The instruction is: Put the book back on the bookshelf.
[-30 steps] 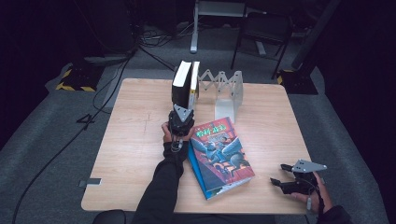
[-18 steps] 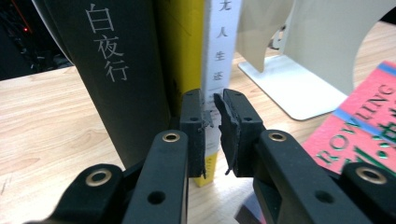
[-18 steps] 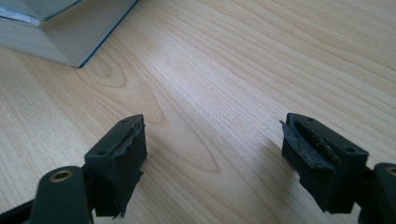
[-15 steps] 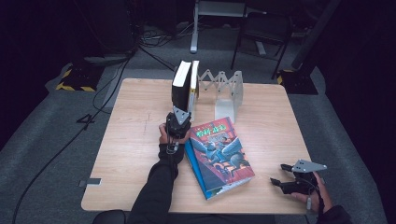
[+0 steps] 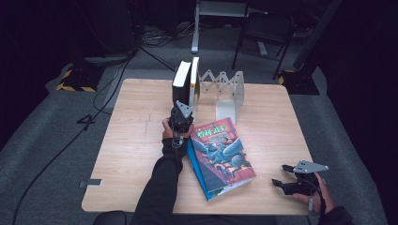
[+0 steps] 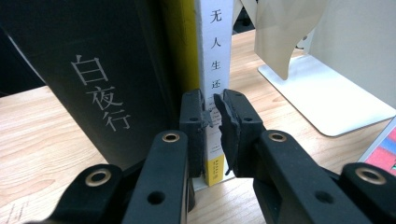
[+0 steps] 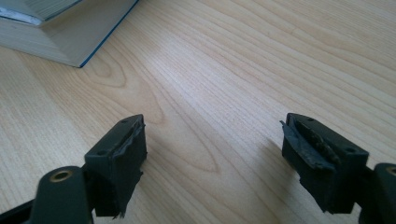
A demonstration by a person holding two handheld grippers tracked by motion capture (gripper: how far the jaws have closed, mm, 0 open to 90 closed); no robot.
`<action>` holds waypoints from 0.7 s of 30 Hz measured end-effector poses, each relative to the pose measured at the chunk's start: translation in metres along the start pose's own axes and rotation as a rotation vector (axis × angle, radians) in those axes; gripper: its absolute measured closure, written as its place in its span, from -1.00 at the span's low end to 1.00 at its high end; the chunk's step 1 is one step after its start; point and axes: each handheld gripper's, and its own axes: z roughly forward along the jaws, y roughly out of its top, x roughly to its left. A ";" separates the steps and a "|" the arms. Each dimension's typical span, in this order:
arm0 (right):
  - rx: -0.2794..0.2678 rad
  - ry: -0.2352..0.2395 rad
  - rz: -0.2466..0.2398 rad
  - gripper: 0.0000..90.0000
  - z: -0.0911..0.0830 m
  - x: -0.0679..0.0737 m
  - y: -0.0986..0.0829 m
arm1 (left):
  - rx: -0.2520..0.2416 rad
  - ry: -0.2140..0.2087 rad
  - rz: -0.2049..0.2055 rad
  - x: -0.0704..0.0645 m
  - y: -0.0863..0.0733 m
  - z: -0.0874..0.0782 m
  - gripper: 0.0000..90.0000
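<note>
Two books stand upright at the back of the table: a thick black book [image 5: 181, 80] [image 6: 93, 93] and, right of it, a thin book with a white and yellow spine [image 5: 194, 75] [image 6: 215, 56]. My left gripper [image 5: 180, 108] [image 6: 212, 111] points at that thin spine. Its jaws are closed to a narrow slit with the tips at the spine and nothing between them. A colourful illustrated book [image 5: 220, 154] [image 7: 60, 28] lies flat mid-table. Near the front right corner my right gripper [image 5: 278, 183] [image 7: 212, 140] hovers low over bare wood, open and empty.
A white expanding book rack [image 5: 226, 93] [image 6: 327, 84] stands just right of the upright books. The wooden table [image 5: 131, 122] has dark floor, cables and chair legs around it. The flat book's corner lies close to the left forearm.
The left gripper has shifted only slightly at the foot of the upright books. The right gripper and the flat book have stayed where they were.
</note>
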 end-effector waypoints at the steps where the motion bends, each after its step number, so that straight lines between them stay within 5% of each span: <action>1: 0.001 0.000 0.001 -0.52 0.000 0.000 0.000 | 0.002 0.000 0.004 0.001 0.000 0.001 0.75; 11: 0.001 0.001 0.000 -0.52 0.000 0.000 0.000 | 0.023 -0.017 0.035 0.003 0.004 -0.001 0.71; 21: 0.000 0.002 -0.001 -0.52 0.000 0.000 0.000 | 0.038 -0.134 0.131 0.006 0.006 -0.023 0.64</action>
